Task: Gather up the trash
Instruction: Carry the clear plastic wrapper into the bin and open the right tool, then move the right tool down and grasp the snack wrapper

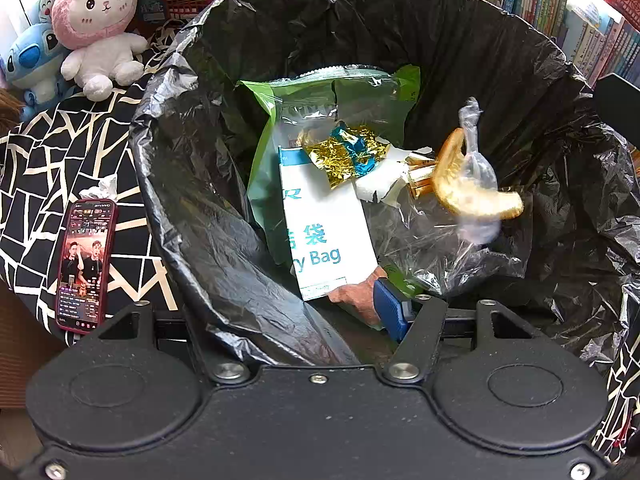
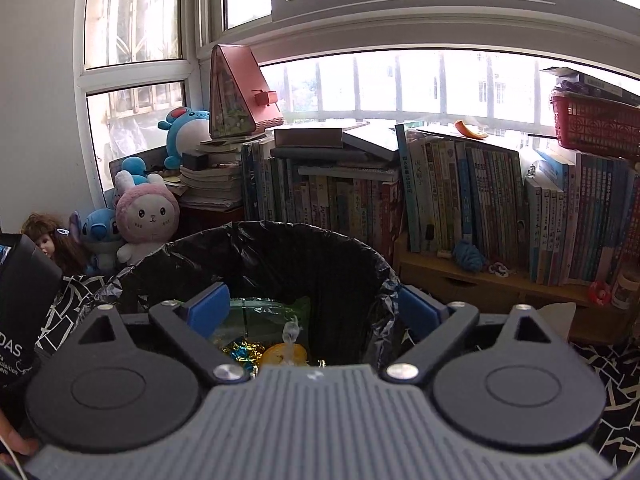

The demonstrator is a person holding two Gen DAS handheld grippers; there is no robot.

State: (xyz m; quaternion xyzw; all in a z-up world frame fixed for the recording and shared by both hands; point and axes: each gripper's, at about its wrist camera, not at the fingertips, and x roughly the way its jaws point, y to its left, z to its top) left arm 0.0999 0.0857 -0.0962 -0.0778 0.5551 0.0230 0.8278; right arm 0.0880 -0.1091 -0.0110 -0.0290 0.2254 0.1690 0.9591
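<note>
A bin with a black liner fills the left wrist view. Inside lie a green and white bag, a gold and blue foil wrapper, and clear plastic film. An orange peel wrapped in clear plastic is blurred in mid-air over them. My left gripper is closed on the near rim of the liner; one blue pad shows and the other is hidden under the plastic. My right gripper hangs open and empty over the bin, with the peel below it.
A phone and a crumpled tissue lie on the black and white cloth left of the bin. Plush toys sit behind it. Shelves of books and a red basket stand under the window.
</note>
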